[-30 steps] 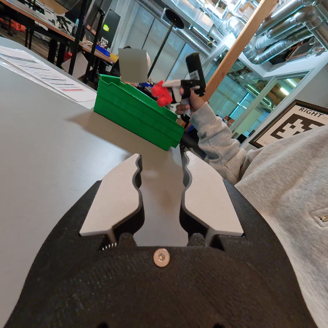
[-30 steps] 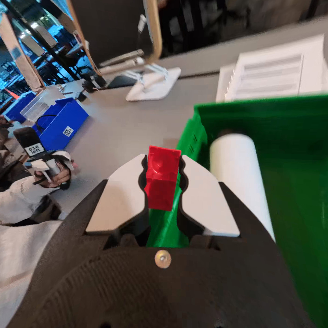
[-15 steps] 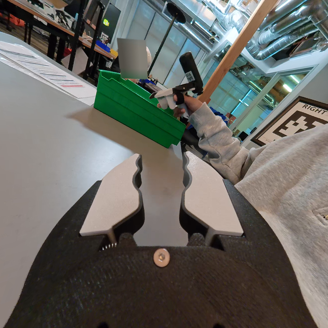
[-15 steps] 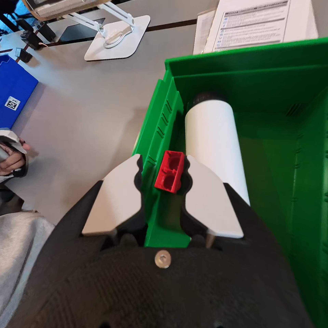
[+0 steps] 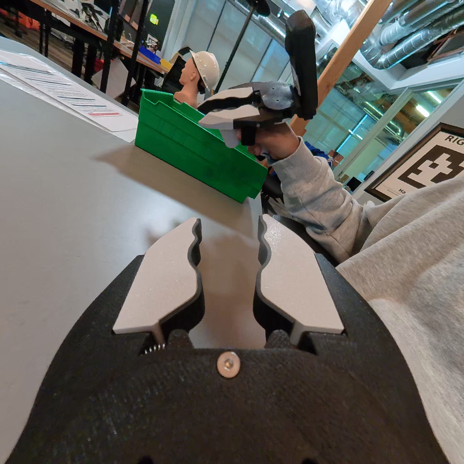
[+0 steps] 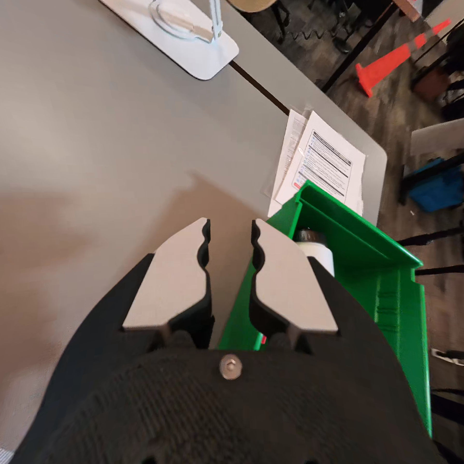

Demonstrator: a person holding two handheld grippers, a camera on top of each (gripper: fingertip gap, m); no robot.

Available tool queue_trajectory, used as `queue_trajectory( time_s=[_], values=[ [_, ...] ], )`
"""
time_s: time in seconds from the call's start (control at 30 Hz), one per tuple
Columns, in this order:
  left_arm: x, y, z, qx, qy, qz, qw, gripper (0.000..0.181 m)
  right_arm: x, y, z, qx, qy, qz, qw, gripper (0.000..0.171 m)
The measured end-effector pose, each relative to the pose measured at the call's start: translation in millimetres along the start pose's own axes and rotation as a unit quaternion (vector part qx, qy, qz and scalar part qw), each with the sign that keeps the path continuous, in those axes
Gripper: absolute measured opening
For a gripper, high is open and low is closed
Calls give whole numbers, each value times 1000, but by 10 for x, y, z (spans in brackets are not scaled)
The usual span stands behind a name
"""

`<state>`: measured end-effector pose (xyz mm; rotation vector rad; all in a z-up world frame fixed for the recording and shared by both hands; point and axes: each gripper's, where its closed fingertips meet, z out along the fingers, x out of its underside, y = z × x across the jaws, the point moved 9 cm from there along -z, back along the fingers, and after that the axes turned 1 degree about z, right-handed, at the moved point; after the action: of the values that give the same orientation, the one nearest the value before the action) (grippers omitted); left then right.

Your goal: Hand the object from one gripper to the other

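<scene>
1. Left wrist view: the left claw (image 5: pixel 229 234) is hanging low over the grey desk (image 5: pixel 62 200), its jaws standing apart with nothing between them.
2. Same view only: the right claw (image 5: pixel 208 114) is showing from the side, held up by a hand (image 5: pixel 273 143) in a grey sleeve (image 5: pixel 313 190) above the near end of the green bin (image 5: pixel 195 150); its fingers are lying parted and bare.
3. Same view only: a mannequin head in a white hard hat (image 5: pixel 204 67) is standing behind the bin, and a printed sheet (image 5: pixel 72 98) is lying on the desk to the bin's left.
4. Right wrist view: the right claw (image 6: pixel 229 229) is released and empty, pointing down over the bin's left wall (image 6: pixel 238 313).
5. Same view only: a white cylinder (image 6: pixel 319 253) is lying inside the bin, and a small red sliver (image 6: pixel 263 339), presumably the red object, is peeking out in the bin beneath the claw's base.
6. Same view only: a white stand base (image 6: pixel 190 37) is resting on the desk, and an orange cone (image 6: pixel 391 60) is standing on the floor.
</scene>
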<state>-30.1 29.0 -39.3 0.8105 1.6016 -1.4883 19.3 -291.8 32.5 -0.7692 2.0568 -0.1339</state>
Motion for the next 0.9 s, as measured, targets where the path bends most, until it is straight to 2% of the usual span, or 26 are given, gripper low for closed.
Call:
queue_trajectory(
  time_s=[0.03,0.67,0.77,0.87,0.9],
  values=[
    [0,1,-1,0,0,-1,1000,43,-13,61,27,-3,1,-8,1000,31],
    [7,40,0,-9,4,-9,1000,43,35,937,383,-108,-20,-66,992,22],
    [10,46,2,-12,6,-8,1000,43,84,1056,440,-133,-31,-67,988,17],
    [5,48,-3,-20,8,1,1000,42,115,1104,454,-131,-58,-102,984,0],
    [2,50,-7,-25,9,7,1000,41,123,1111,456,-130,-66,-112,983,0]
  ],
)
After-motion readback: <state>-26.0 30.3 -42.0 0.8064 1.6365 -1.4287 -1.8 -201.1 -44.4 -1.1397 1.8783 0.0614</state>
